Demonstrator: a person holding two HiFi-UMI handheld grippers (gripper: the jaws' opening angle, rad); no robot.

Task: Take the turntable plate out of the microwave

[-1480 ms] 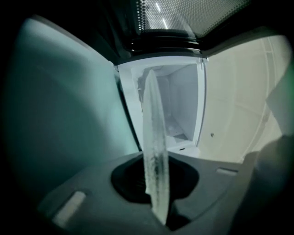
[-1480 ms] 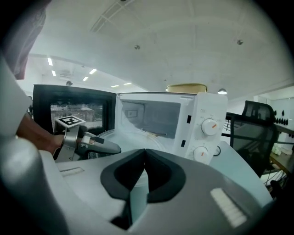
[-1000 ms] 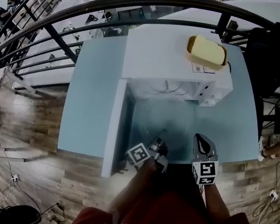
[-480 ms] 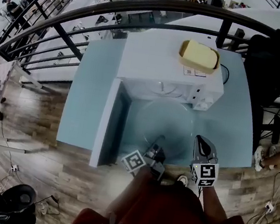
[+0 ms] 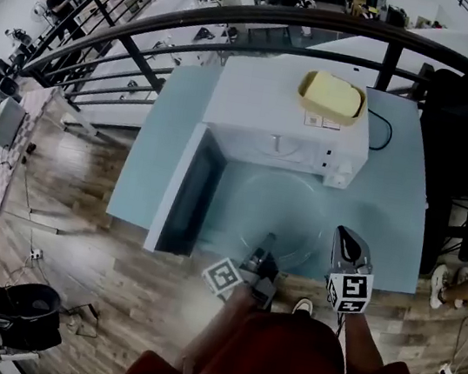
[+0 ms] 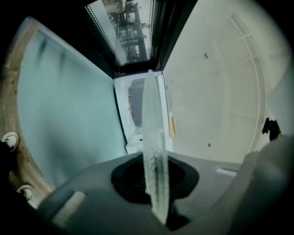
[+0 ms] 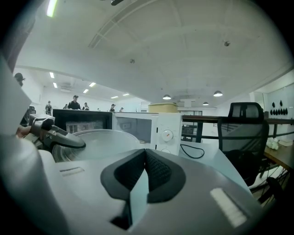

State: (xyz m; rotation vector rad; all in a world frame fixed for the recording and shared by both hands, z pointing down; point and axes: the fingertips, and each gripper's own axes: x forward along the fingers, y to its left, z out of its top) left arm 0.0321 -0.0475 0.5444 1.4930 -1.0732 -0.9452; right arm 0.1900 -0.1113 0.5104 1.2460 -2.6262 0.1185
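Glass turntable plate (image 5: 275,215), likely stiff, slick and breakable, sits mid-frame, pinched at its near rim by the left gripper (image 5: 265,248); right gripper (image 5: 345,239), lower right, pressed together, empty.

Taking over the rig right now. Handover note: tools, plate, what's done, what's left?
Left tool: shut on the near rim of the clear round glass turntable plate.
Right tool: shut, empty, to the plate's right.
Plate: outside the white microwave, in front of its cavity, over the light blue table; it looks lifted off it. The door is open.
Done: plate is out.
Left: set it on the table and release; probably close the door.
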